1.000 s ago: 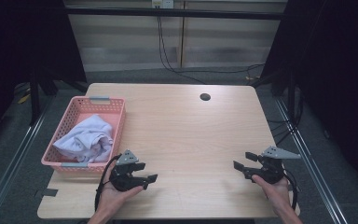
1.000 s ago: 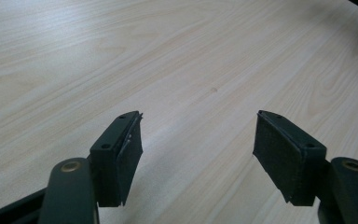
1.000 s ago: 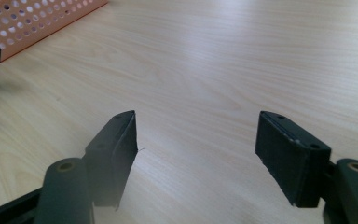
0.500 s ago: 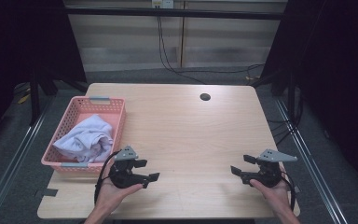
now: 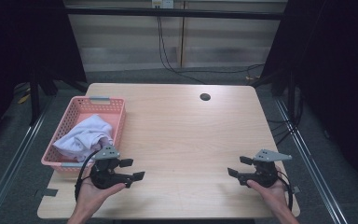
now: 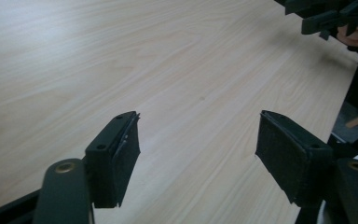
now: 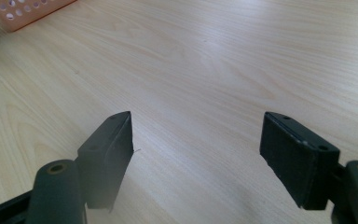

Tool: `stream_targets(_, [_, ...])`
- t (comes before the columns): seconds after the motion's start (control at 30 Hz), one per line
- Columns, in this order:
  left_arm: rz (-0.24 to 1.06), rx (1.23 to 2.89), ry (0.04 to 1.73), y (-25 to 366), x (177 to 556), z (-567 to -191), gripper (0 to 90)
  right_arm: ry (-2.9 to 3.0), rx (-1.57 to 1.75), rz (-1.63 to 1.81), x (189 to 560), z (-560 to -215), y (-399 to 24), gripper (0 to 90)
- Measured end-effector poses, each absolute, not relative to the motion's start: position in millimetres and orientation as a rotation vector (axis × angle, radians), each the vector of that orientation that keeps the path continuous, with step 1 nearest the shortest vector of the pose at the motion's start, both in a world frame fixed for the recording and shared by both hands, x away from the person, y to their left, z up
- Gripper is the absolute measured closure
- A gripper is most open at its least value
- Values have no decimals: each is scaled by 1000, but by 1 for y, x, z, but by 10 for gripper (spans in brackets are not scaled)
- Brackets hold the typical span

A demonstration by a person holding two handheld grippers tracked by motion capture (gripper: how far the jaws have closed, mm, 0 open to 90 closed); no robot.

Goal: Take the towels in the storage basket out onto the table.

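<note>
High view is showing a person's 2 hands coming in from the near edge of a light wooden table (image 5: 177, 140), each one holding a black gripper. Sitting at the near left, the left gripper (image 5: 133, 169) is lying in an upturned palm and pointing right across the tabletop, with its jaws standing wide apart and nothing between them. Its jaws have just been closing a little, and bare wood is all that is lying between them in the left gripper view (image 6: 198, 154). Sitting at the near right, the right gripper (image 5: 239, 166) is pointing left toward the other one, with its jaws also gaping wide and gripping nothing; the right gripper view (image 7: 196, 154) is showing only wood grain between the 2 black pads.

Just beyond the left gripper, a pink basket (image 5: 116, 116) is resting along the left edge of the table, its near end close beside that gripper. Inside it, a crumpled white cloth (image 5: 86, 137) is lying bunched toward the near half, apart from both grippers. One corner of the basket is peeking in at the far left of the right gripper view. Far across the table, a small dark round hole (image 5: 205, 97) is sitting near the far edge, well apart from everything else.
</note>
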State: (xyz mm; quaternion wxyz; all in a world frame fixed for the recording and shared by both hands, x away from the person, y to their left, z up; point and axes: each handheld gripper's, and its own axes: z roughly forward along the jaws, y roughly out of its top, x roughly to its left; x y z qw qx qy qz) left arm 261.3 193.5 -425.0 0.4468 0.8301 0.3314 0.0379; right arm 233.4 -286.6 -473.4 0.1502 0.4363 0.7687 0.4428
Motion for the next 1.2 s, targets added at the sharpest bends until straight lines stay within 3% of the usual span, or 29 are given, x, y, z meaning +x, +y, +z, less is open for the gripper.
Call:
stream_targets(0.23, [189, 2120, 819, 210, 266, -410, 286, 2197, 1261, 1272, 234, -473, -287, 255])
stream_targets(0.5, [259, 2052, 959, 247, 291, -393, 211, 2226, 1237, 1285, 234, -475, -283, 252])
stream_targets(0.83, [370, 2040, 1105, 297, 320, -383, 196, 2251, 1233, 1282, 235, -476, -279, 241])
stream_targets(1.2, [356, 2058, 1214, 333, 366, -388, 165, 2279, 1215, 1270, 236, -478, -274, 233])
